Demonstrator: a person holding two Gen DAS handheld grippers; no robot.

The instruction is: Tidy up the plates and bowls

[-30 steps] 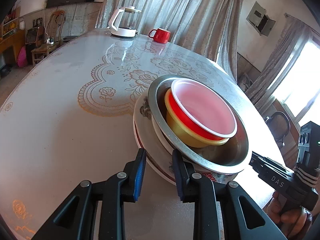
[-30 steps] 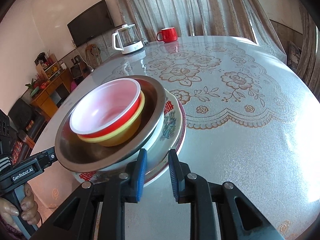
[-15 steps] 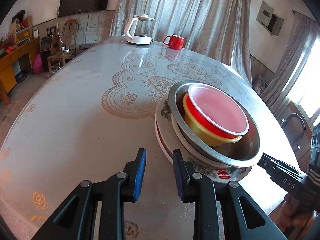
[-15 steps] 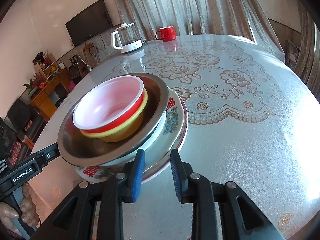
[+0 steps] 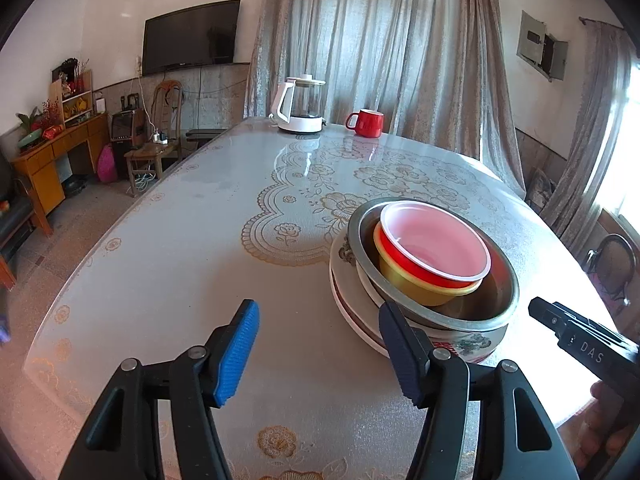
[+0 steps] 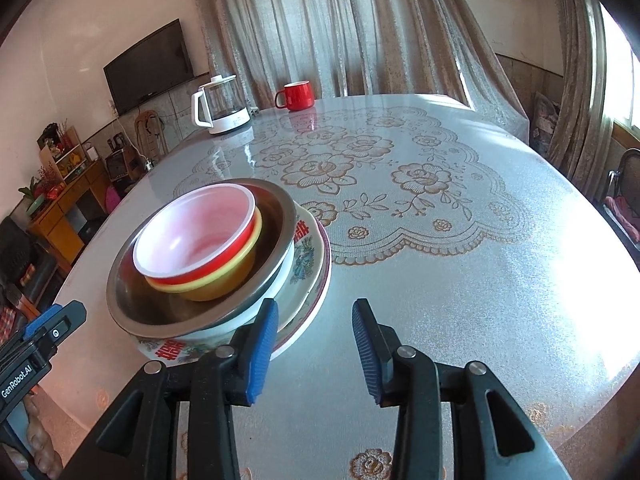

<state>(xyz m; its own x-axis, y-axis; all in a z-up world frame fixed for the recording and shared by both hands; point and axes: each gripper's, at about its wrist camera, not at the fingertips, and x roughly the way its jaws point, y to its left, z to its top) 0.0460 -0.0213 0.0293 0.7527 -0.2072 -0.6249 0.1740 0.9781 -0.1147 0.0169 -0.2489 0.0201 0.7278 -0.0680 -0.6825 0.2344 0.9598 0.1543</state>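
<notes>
A nested stack stands on the table. The red bowl (image 5: 434, 244) (image 6: 196, 232), white inside, sits in a yellow bowl (image 5: 404, 284) (image 6: 224, 280). Both rest in a steel bowl (image 5: 480, 308) (image 6: 132, 300), over a patterned white bowl (image 5: 468, 344) (image 6: 304, 248) and a red-rimmed plate (image 5: 352, 312) (image 6: 316, 292). My left gripper (image 5: 318, 312) hangs just left of the stack, jaws opening, only bare table between them. My right gripper (image 6: 315, 306) is at the stack's right side, jaws opening, touching nothing. Each wrist view shows the other gripper beyond the stack.
A white kettle (image 5: 300, 108) (image 6: 220, 108) and a red mug (image 5: 366, 122) (image 6: 296, 96) stand at the table's far end. The lace-patterned tabletop (image 6: 420, 208) spreads between. A chair (image 5: 612, 264) stands off the right edge, and a wooden cabinet (image 5: 52, 160) stands by the left wall.
Both grippers have drawn back and up from the stack's rim, and their jaws have spread wide. The stack stays put on the table.
</notes>
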